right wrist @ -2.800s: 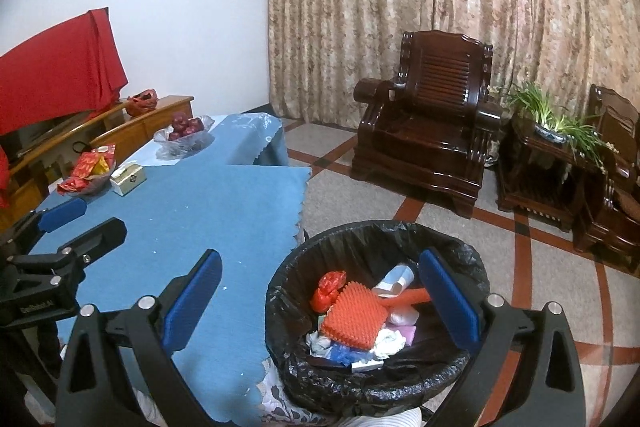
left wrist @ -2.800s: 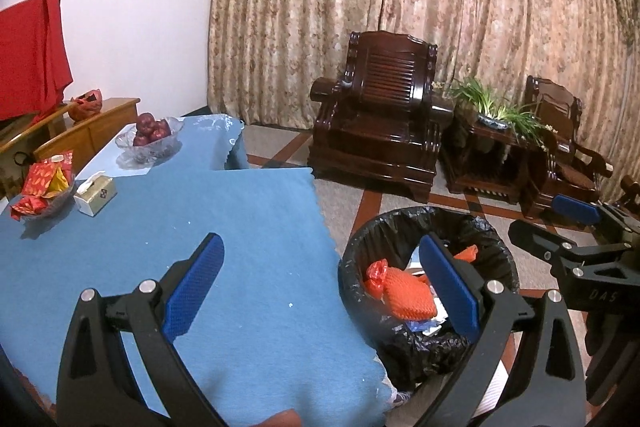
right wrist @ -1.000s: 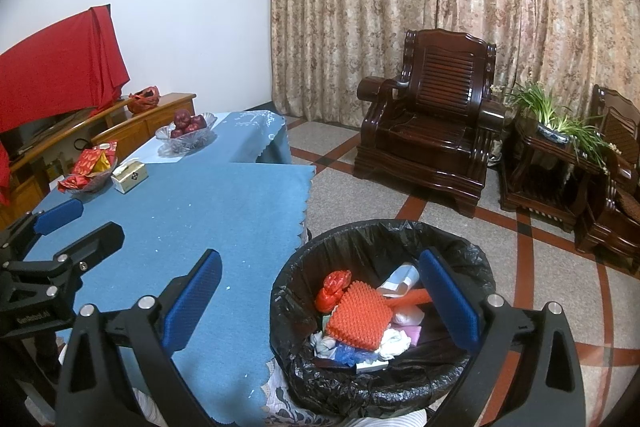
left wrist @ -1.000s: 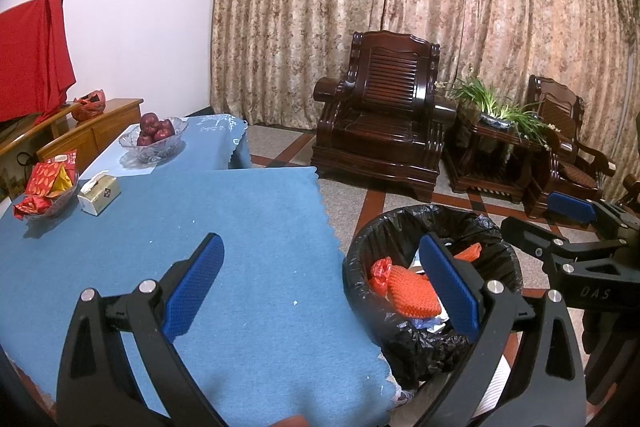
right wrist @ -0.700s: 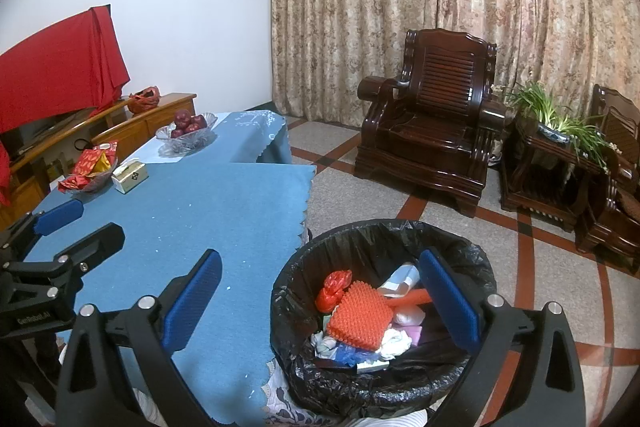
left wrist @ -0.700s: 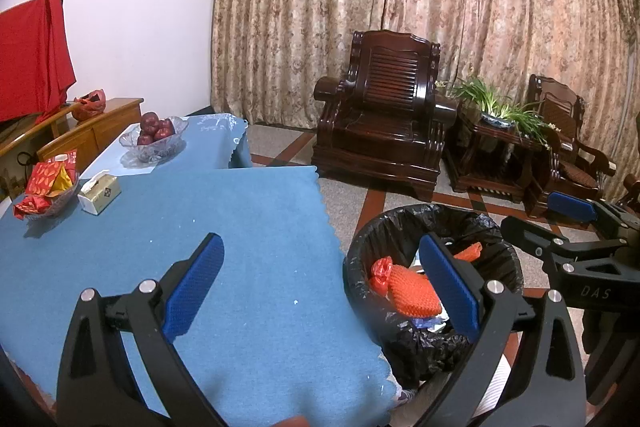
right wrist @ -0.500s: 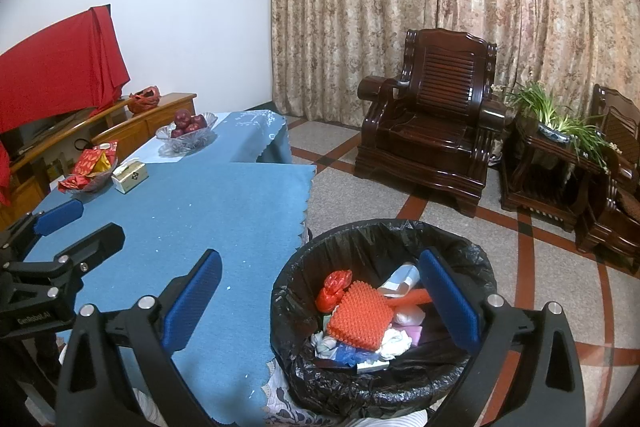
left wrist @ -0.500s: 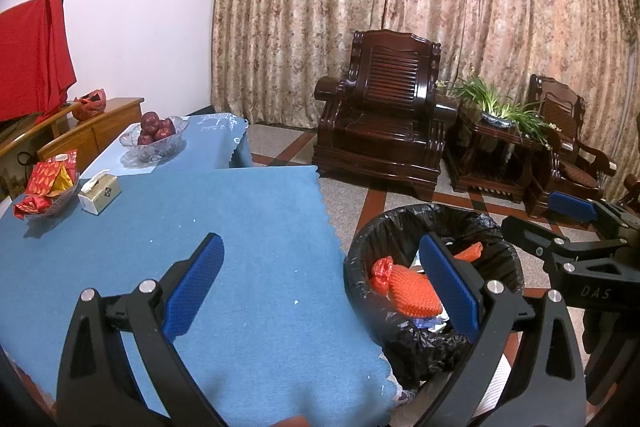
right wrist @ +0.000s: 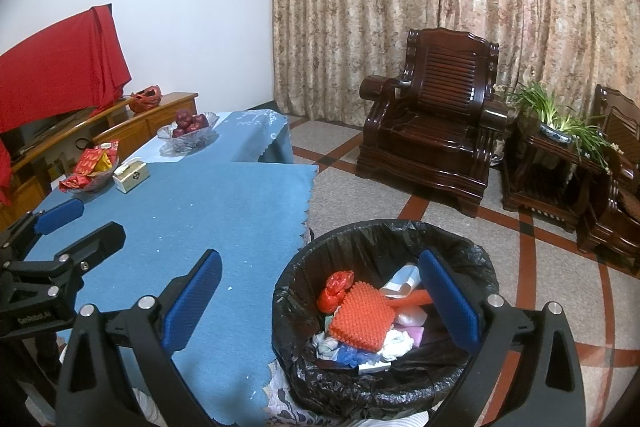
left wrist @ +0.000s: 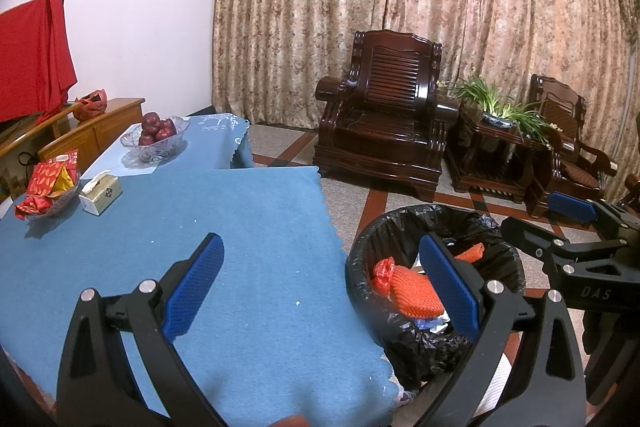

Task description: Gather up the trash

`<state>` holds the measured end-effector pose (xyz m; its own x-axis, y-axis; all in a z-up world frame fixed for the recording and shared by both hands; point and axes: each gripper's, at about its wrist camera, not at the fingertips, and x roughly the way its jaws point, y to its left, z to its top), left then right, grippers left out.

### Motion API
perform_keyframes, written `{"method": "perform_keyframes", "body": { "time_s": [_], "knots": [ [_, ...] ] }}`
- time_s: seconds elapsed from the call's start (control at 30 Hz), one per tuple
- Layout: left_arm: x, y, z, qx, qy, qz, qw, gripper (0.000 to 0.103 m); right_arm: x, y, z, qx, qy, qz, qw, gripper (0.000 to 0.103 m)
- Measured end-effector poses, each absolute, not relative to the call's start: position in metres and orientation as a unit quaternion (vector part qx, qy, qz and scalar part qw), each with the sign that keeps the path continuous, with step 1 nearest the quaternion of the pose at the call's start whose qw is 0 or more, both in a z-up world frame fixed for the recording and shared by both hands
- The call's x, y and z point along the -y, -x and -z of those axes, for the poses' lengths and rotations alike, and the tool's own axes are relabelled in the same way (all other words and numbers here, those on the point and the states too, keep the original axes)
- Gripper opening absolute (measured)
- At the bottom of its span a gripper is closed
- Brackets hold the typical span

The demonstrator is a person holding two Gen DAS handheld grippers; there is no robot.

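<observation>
The left gripper [left wrist: 320, 279] and the right gripper [right wrist: 320, 291] both had their fingers wide apart and held nothing. The black-lined trash bin [right wrist: 384, 311] stood on the floor just beside the near right edge of the blue table [right wrist: 224, 211], probably so that rubbish could go straight in. Inside it lay an orange foam net [right wrist: 362, 319] and crumpled wrappers [right wrist: 352, 347]. The table looked cleared, except for small white crumbs [left wrist: 298, 303].

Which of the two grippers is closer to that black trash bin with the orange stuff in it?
Right. The right gripper hangs open directly over the trash bin; the left gripper, also open, is mostly over the blue table, beside the bin.
</observation>
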<state>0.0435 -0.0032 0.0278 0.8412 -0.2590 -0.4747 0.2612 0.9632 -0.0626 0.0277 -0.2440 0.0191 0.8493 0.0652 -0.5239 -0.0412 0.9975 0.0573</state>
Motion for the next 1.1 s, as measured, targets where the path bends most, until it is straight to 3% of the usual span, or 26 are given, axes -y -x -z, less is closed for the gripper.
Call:
{"method": "perform_keyframes", "body": {
  "time_s": [1.1],
  "knots": [
    [0.0001,-0.0438,-0.0294,-0.251,-0.001,0.135,0.959,0.095,0.2353,-0.0247,-0.0147,-0.28,-0.023,-0.028,0.959,0.097]
  ]
}}
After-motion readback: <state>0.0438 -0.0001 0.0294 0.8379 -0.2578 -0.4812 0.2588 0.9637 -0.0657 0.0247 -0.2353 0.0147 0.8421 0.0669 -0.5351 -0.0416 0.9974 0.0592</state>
